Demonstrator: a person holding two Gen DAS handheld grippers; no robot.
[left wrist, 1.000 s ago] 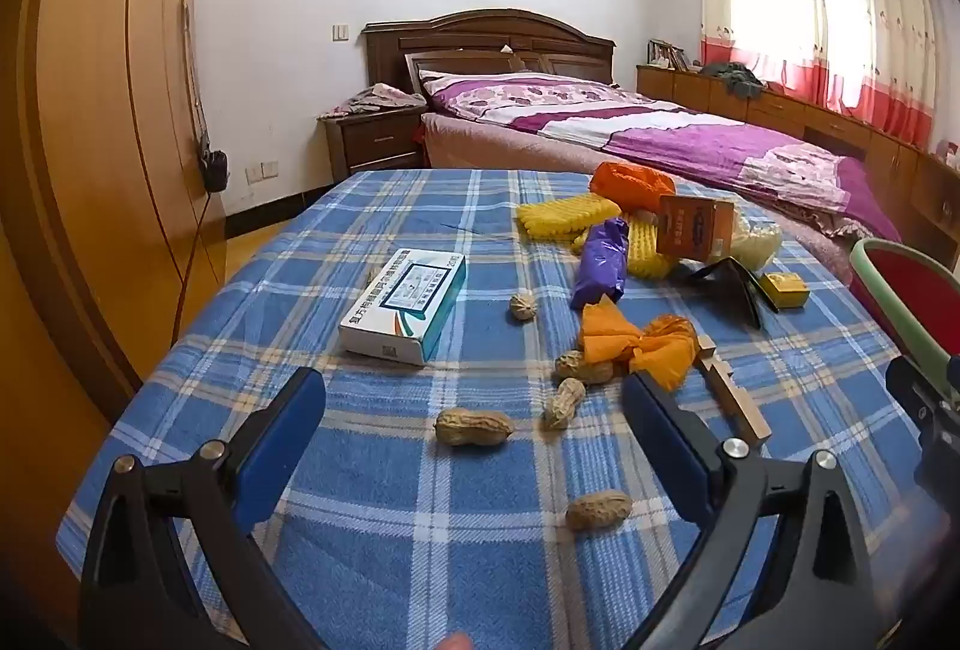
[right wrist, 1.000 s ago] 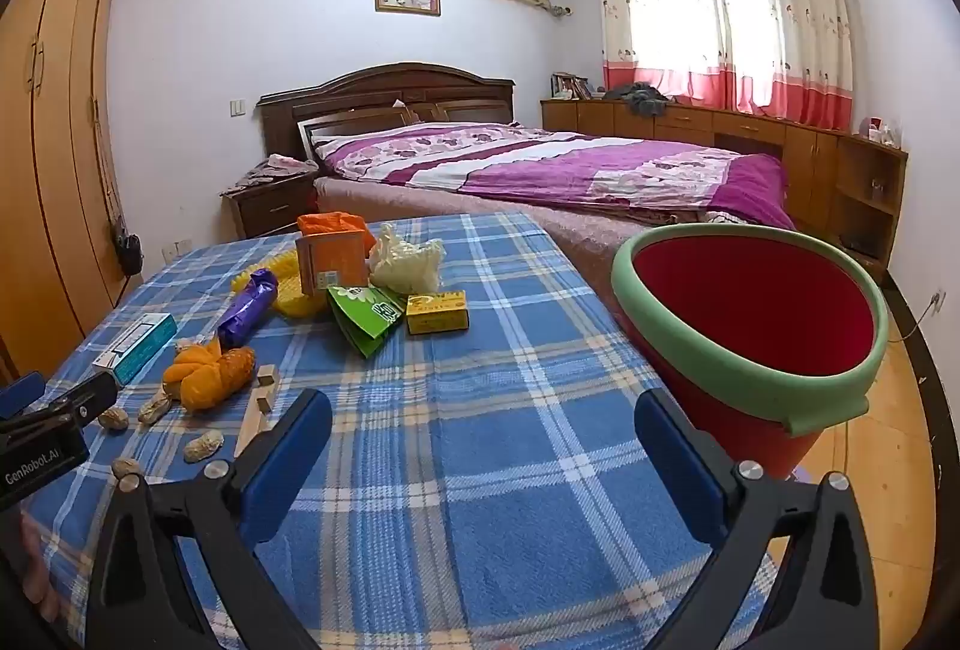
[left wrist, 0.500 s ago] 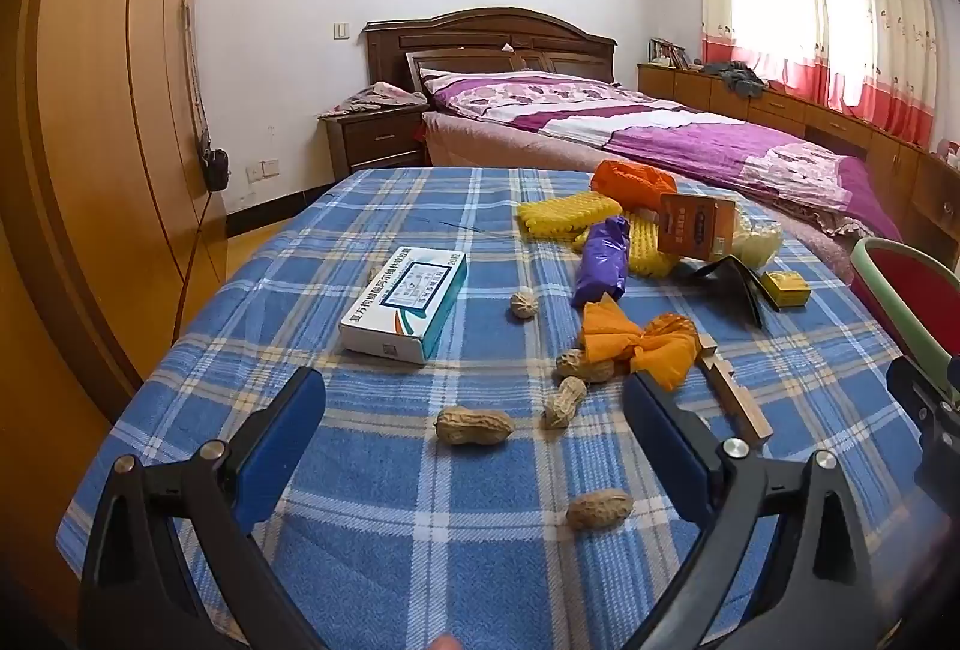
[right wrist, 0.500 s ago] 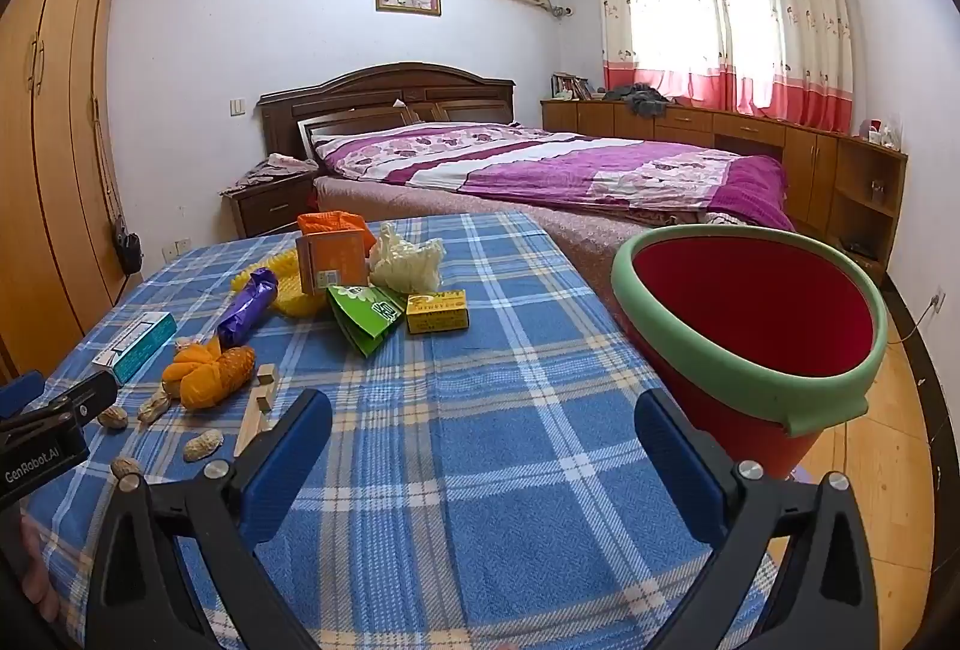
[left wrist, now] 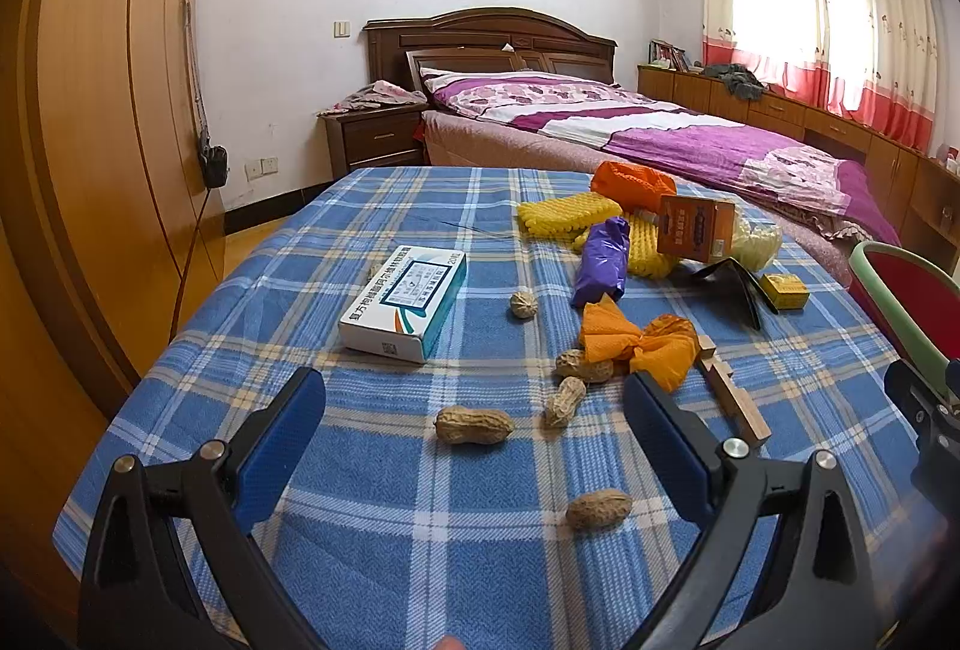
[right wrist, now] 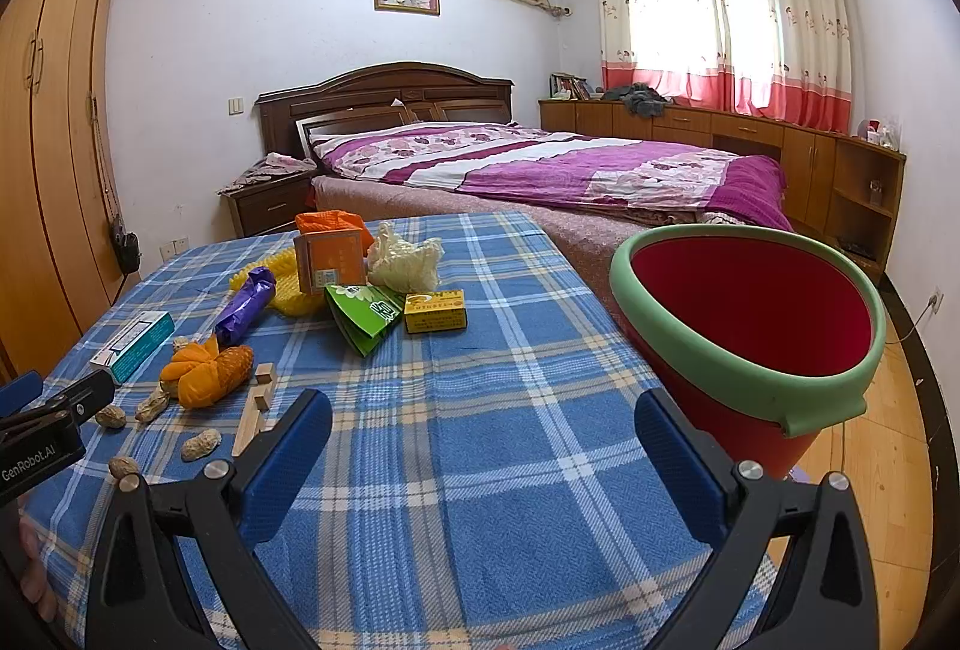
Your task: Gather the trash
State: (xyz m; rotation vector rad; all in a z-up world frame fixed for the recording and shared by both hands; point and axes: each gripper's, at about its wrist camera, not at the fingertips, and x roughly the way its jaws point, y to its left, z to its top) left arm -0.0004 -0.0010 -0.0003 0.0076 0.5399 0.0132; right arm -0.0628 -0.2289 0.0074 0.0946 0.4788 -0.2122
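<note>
Left wrist view
Left tool (left wrist: 474,416): its blue pads stood wide apart, holding nothing, low over the near edge of the plaid-covered bench (left wrist: 384,506).
Nearest trash: a peanut (left wrist: 474,425) lay on the cloth right between the pads, just ahead of them, long axis running left to right across the gap.
Other shells: a second peanut (left wrist: 599,509) lay nearer the near edge, toward the right pad; a peanut pair (left wrist: 573,380) lay just beyond, touching the orange wrapper (left wrist: 642,341).
Farther trash: a white-and-teal box (left wrist: 405,311) sat left of centre; a purple wrapper (left wrist: 602,263) and yellow foam netting (left wrist: 570,216) lay toward the far edge.
In the way: judged little; a wooden strip (left wrist: 729,392) lay beside the right pad.

Right wrist view
Right tool (right wrist: 483,446): pads likewise spread and empty, over bare cloth near the bench's near edge.
Bin (right wrist: 744,386): a red bucket with a green rim stood off the bench's right edge, close to the right pad, mouth unobstructed.
Trash from here: all lay left and ahead; a green packet (right wrist: 360,317) and a small yellow box (right wrist: 436,311) sat mid-bench.
Nearer hand: judged the left for the peanuts, the right for the bin.
</note>
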